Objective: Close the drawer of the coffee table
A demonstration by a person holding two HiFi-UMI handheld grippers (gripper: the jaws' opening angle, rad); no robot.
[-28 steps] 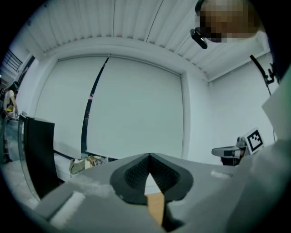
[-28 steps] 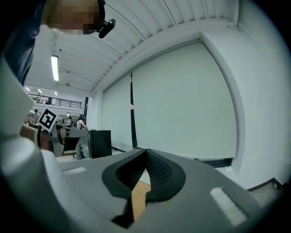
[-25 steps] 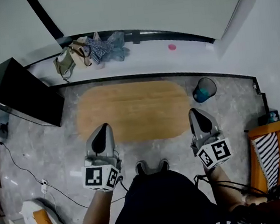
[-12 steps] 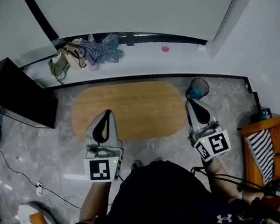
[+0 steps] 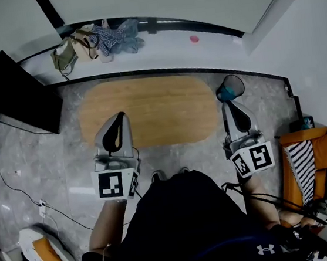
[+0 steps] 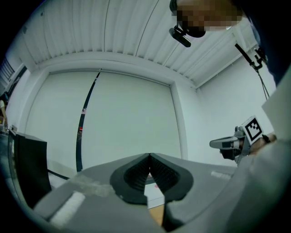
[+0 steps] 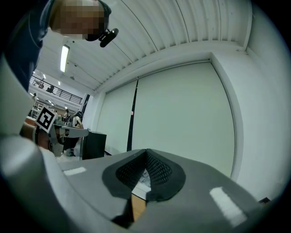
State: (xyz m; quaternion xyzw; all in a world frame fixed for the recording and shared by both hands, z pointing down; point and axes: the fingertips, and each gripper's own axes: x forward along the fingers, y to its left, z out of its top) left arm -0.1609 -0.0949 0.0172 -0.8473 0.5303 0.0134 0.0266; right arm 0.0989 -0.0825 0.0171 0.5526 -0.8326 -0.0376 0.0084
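1. Seen from my remote station, the left gripper (image 5: 120,117) is held level over the grey stone floor (image 5: 49,164). Its jaws are pressed together with nothing between the ribbed pads, as its own view shows.
2. The right gripper (image 5: 230,105) is level too, its jaws likewise pressed together and empty. Each gripper has its marker cube turned toward the head camera.
3. The task's piece, an oval wood-topped bench (image 5: 160,101), lies straight ahead of the person, between the two grippers. In the head view the left gripper's tip overlaps the near edge of the top, while the right gripper sits just off its right end. I can't tell from that view how high either one is above it.
4. I only see the bench top from above, so I can't make out the drawer or whether it's in or out. A sliver of the same wood shows below the closed jaws in both gripper views.
5. A blue bin (image 5: 228,89) stands just beyond the right end of the bench, near the right gripper's tip.
6. A black screen (image 5: 17,94) stands at far left, bags and clothes (image 5: 93,42) are heaped on the white ledge behind, and an orange chair (image 5: 315,158) is at right.
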